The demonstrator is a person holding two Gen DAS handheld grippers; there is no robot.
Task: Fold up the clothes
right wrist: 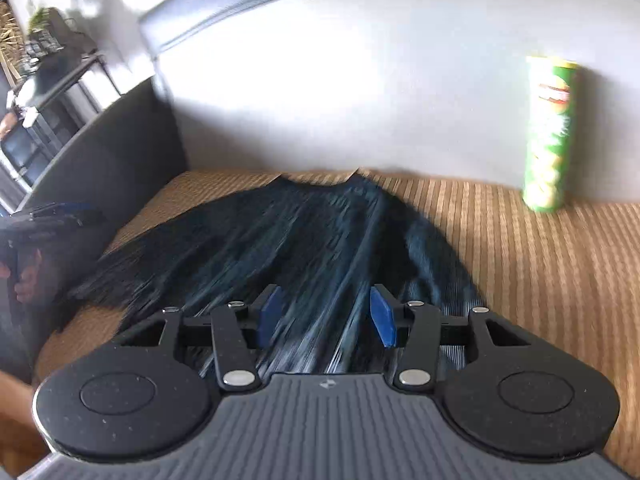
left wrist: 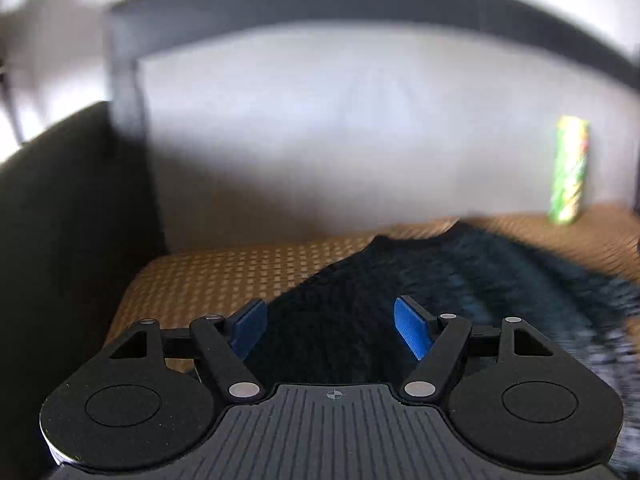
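Your left claw [left wrist: 330, 328] and right claw [right wrist: 326, 316], both apart and empty, above dark garment [right wrist: 304, 232] on woven surface [right wrist: 540, 272], green can [right wrist: 550, 136] beyond.

Woven tan mat surface [right wrist: 540, 264], ribbed straw-like texture, bounded behind by pale wall panel, at left by dark padded side. Dark blue-black garment [right wrist: 304, 232] spread flat across middle of mat, blurred, far edge close to wall. Green crisp tube [right wrist: 550, 136] upright on mat at far right, near wall, well apart from garment.
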